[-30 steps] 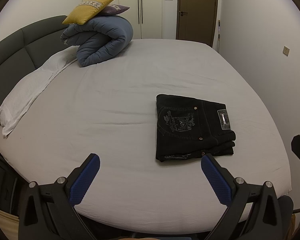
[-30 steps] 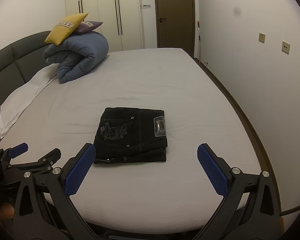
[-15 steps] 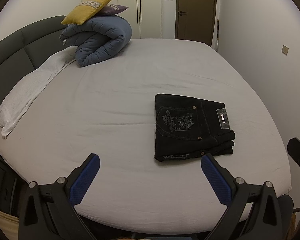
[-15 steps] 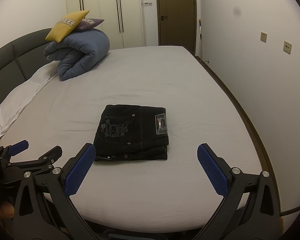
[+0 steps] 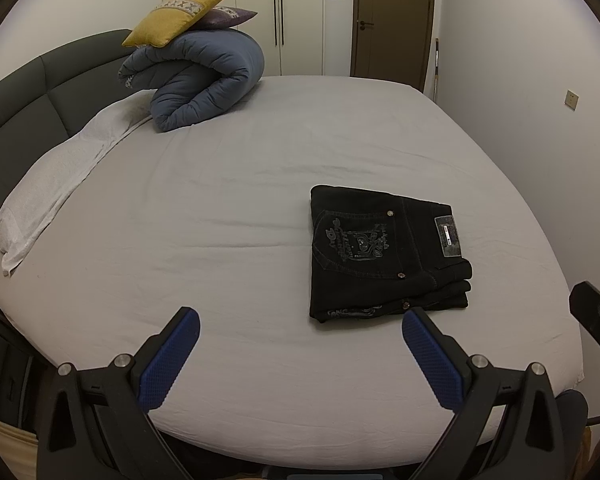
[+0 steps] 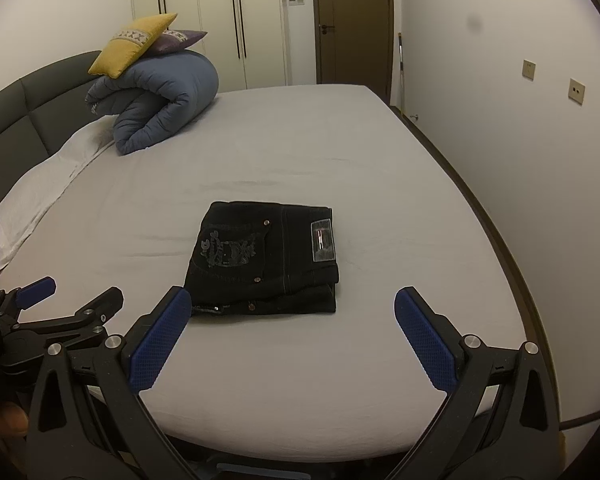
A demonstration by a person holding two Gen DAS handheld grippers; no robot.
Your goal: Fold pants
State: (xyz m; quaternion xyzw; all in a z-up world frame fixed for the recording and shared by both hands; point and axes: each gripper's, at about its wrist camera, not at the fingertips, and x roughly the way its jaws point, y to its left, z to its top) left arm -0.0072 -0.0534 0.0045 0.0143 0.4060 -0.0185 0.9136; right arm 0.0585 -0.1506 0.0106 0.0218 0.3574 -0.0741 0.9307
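Note:
Black pants (image 5: pixel 384 252) lie folded into a compact rectangle on the grey bed sheet (image 5: pixel 220 208), back pocket and label facing up. They also show in the right wrist view (image 6: pixel 266 260). My left gripper (image 5: pixel 300 344) is open and empty, held above the near edge of the bed, left of and nearer than the pants. My right gripper (image 6: pixel 292 328) is open and empty, just short of the pants' near edge. The left gripper also shows at the left of the right wrist view (image 6: pixel 68 300).
A rolled blue duvet (image 5: pixel 204 80) with a yellow cushion (image 5: pixel 180 16) and a purple cushion on top sits at the far left by the dark headboard (image 5: pixel 28 108). A white pillow (image 5: pixel 60 176) lies along the left edge. A wall (image 6: pixel 540 140) runs close on the right.
Both grippers have drawn back and risen slightly, still open. The pants have not moved.

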